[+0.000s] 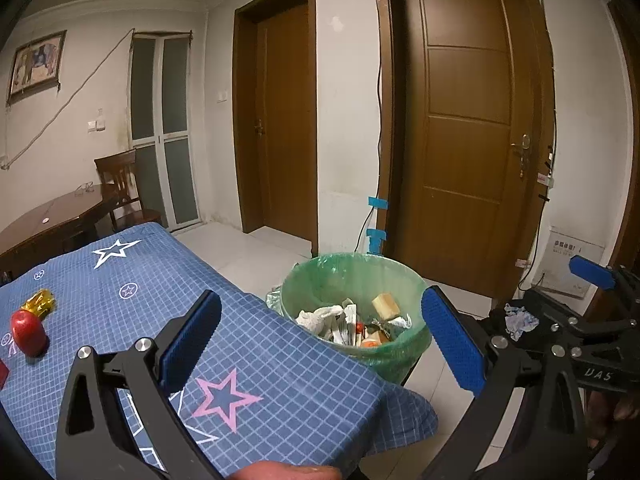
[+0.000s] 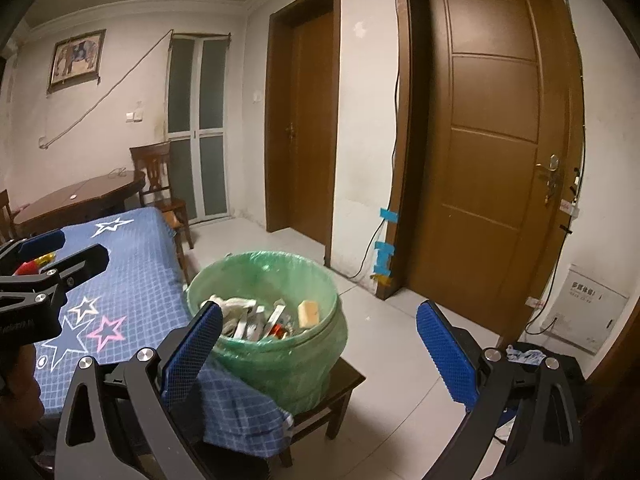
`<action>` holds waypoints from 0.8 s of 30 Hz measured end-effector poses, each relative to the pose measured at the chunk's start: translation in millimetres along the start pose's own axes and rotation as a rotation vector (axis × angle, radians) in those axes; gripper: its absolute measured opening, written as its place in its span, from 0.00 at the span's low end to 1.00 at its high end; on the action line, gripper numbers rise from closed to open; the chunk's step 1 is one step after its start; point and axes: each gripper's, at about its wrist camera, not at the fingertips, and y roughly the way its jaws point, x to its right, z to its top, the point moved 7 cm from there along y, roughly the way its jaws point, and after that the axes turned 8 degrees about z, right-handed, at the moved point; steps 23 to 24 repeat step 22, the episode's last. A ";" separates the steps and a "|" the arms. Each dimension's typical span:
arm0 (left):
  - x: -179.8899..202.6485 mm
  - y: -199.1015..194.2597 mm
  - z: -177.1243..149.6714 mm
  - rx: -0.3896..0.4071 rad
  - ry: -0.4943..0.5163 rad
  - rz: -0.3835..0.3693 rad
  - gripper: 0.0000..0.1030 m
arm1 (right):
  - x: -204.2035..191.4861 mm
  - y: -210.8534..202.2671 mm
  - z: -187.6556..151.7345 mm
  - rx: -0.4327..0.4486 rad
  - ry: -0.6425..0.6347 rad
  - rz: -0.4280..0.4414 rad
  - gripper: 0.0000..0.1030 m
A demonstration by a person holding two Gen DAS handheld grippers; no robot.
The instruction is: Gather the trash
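A bin lined with a green bag point(image 1: 404, 280) point(image 2: 256, 268) stands on a low dark stool point(image 2: 344, 392) beside the table; it holds several scraps of paper and wrappers. My left gripper point(image 1: 320, 344) is open and empty above the table's near corner, level with the bin. My right gripper point(image 2: 318, 354) is open and empty just in front of the bin. It also shows in the left wrist view at the right point(image 1: 592, 272). On the blue star-patterned tablecloth point(image 1: 168, 280) lie a red apple point(image 1: 28, 332) and a crumpled gold wrapper point(image 1: 39, 300) at the far left.
Two brown doors point(image 1: 468, 140) point(image 1: 286, 128) stand in the wall behind the bin. A cable runs down beside blue tape point(image 1: 377, 236). A wooden table point(image 1: 52, 216) and a chair point(image 1: 120, 184) stand at the back left. A white box point(image 2: 592, 312) sits by the wall.
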 end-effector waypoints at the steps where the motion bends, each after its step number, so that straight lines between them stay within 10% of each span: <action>1: -0.5 0.7 1.5 0.001 -0.003 0.001 0.94 | 1.7 -0.9 2.1 0.005 -0.001 -0.005 0.94; 24: 10.0 -3.2 -9.0 -0.028 0.061 -0.046 0.94 | 0.8 3.0 1.2 -0.007 0.003 -0.010 0.95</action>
